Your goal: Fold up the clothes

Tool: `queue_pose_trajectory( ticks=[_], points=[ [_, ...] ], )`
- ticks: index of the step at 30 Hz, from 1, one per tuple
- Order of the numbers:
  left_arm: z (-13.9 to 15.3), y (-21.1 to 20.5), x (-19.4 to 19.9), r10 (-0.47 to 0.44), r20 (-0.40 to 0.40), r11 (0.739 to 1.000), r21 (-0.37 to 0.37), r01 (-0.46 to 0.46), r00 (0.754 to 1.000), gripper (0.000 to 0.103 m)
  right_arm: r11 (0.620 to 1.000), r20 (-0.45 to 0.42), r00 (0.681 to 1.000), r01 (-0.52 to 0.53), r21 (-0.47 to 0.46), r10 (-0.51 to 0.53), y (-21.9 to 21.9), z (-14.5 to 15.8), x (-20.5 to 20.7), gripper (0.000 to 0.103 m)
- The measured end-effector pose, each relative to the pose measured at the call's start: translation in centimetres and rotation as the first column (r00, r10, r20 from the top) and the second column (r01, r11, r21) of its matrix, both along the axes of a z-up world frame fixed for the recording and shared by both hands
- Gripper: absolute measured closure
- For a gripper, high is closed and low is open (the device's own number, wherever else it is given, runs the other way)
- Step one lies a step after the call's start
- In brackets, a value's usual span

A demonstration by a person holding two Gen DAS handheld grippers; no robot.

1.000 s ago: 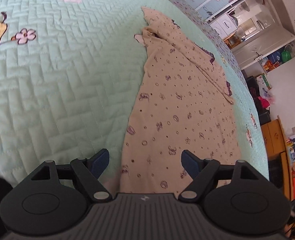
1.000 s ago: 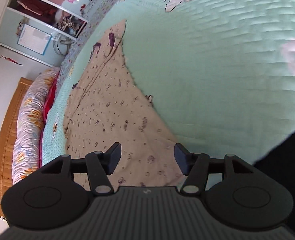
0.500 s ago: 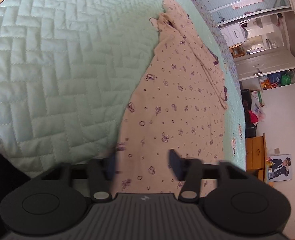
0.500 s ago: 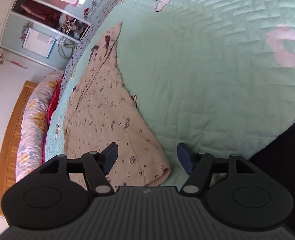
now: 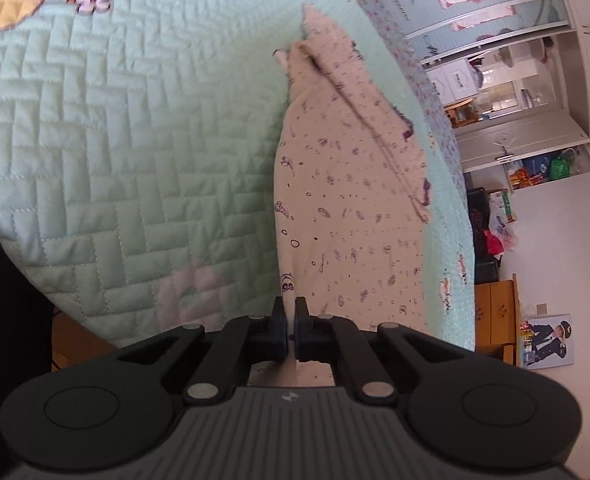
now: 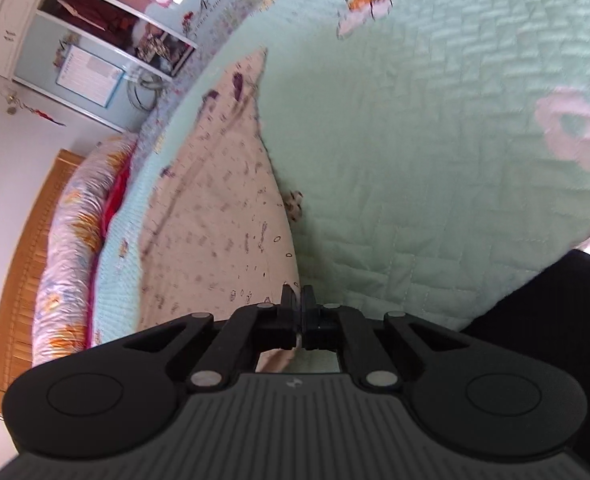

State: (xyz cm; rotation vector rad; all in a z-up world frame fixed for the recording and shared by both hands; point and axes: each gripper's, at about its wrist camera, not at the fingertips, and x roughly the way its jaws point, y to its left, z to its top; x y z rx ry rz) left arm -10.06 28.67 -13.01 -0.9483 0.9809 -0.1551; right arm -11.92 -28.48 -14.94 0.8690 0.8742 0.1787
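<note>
A beige garment [image 5: 347, 208] with small purple prints lies stretched out lengthwise on a mint quilted bedspread [image 5: 115, 120]. My left gripper [image 5: 290, 322] is shut on the garment's near edge at its left corner. In the right wrist view the same garment [image 6: 219, 216] runs away from me, and my right gripper [image 6: 298, 308] is shut on its near right corner. A thin strip of cloth shows between each pair of pads. The far end of the garment narrows to a folded point.
The bedspread [image 6: 435, 140] carries flower and bee patches. A floral pillow roll [image 6: 67, 240] and wooden headboard [image 6: 19, 248] lie left in the right wrist view. Shelves, a doorway [image 5: 507, 120] and a wooden cabinet [image 5: 495, 312] stand beyond the bed. Dark clothing of the person [image 6: 555, 312] is nearby.
Both grippers went from wide open over the garment's near edge to shut on its corners. They have pulled back toward the bed's edge with the cloth.
</note>
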Motion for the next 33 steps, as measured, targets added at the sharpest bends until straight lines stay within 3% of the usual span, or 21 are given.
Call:
queue_pose_trajectory(
  ticks=[3, 6, 9, 12, 13, 15, 16, 17, 18, 19, 20, 24, 25, 26, 28, 31, 33],
  points=[
    [-1.1, 0.3, -0.1, -0.002, -0.035, 1.000, 0.012, 0.003, 0.999, 0.102, 1.000, -0.032, 0.999, 0.002, -0.005, -0.002, 0.2, -0.9, 0.0, 0.098],
    [-4.5, 0.7, 0.3, 0.023, -0.134, 1.000, 0.020, -0.021, 0.991, 0.102, 1.000, -0.065, 0.998, 0.003, -0.010, -0.004, 0.4, -1.8, 0.0, 0.098],
    [-4.3, 0.8, -0.4, 0.010, -0.111, 1.000, -0.011, -0.011, 0.994, 0.101, 1.000, -0.099, 0.995, 0.004, -0.015, -0.005, 0.6, -2.7, 0.1, 0.097],
    [-2.2, 0.9, -0.9, 0.001, -0.059, 1.000, 0.028, 0.000, 0.998, 0.098, 0.998, -0.068, 0.997, 0.017, -0.061, -0.021, 0.3, -1.3, -0.3, 0.085],
    [-1.5, 1.0, -1.0, 0.000, -0.040, 0.999, 0.044, 0.002, 0.999, 0.096, 0.997, -0.054, 0.998, 0.029, -0.071, -0.033, 0.0, -0.7, -0.4, 0.077],
    [-0.4, 1.1, -1.0, -0.001, -0.002, 0.999, 0.054, 0.002, 1.000, 0.089, 0.996, 0.004, 0.999, 0.053, -0.070, -0.053, -0.6, 0.7, -0.5, 0.071],
    [-0.1, 1.2, -0.8, 0.002, 0.010, 0.998, 0.063, -0.002, 1.000, 0.079, 0.996, 0.034, 0.998, 0.057, -0.068, -0.055, -0.6, 1.4, -0.3, 0.069],
    [0.0, 1.2, -0.6, 0.006, 0.013, 0.997, 0.071, -0.007, 1.000, 0.069, 0.997, 0.056, 0.997, 0.052, -0.065, -0.049, -0.7, 1.8, 0.0, 0.061],
    [-0.4, 1.3, -0.4, 0.008, -0.001, 0.997, 0.075, -0.008, 1.000, 0.067, 0.997, 0.067, 0.997, 0.040, -0.066, -0.036, -0.6, 1.9, 0.4, 0.054],
    [-0.9, 1.3, -0.2, 0.010, -0.019, 0.997, 0.078, -0.009, 1.000, 0.067, 0.997, 0.054, 0.998, 0.029, -0.077, -0.024, -0.4, 1.5, 1.0, 0.040],
    [-1.4, 1.3, 0.0, 0.012, -0.037, 0.997, 0.082, -0.009, 0.999, 0.067, 0.996, 0.040, 0.999, 0.017, -0.088, -0.013, -0.2, 1.1, 1.6, 0.038],
    [-2.9, 0.7, -0.6, 0.007, -0.090, 0.995, 0.096, 0.001, 0.996, 0.068, 0.991, -0.038, 0.999, -0.027, -0.131, 0.022, 0.7, -1.1, 2.0, 0.038],
    [-2.7, 0.6, -0.9, 0.004, -0.084, 0.994, 0.108, 0.005, 0.996, 0.068, 0.989, -0.060, 0.998, -0.037, -0.141, 0.029, 0.9, -1.7, 2.0, 0.044],
    [-1.9, 0.6, -1.1, -0.002, -0.056, 0.992, 0.128, 0.010, 0.998, 0.068, 0.987, -0.082, 0.996, -0.048, -0.151, 0.036, 1.1, -2.3, 1.9, 0.069],
    [0.2, 0.4, -1.4, -0.019, 0.009, 0.983, 0.183, 0.017, 1.000, 0.068, 0.963, -0.101, 0.994, -0.075, -0.258, 0.050, 1.5, -1.8, 1.0, 0.092],
    [3.7, -0.9, -0.1, -0.076, 0.119, 0.950, 0.309, 0.036, 0.990, 0.067, 0.903, -0.051, 0.999, -0.017, -0.430, -0.006, 1.3, 0.7, -0.1, 0.089],
    [5.0, -2.1, 1.8, -0.132, 0.170, 0.934, 0.352, 0.064, 0.977, 0.065, 0.914, 0.018, 0.999, -0.031, -0.405, 0.041, 3.2, 1.7, 1.9, 0.087]
  ],
)
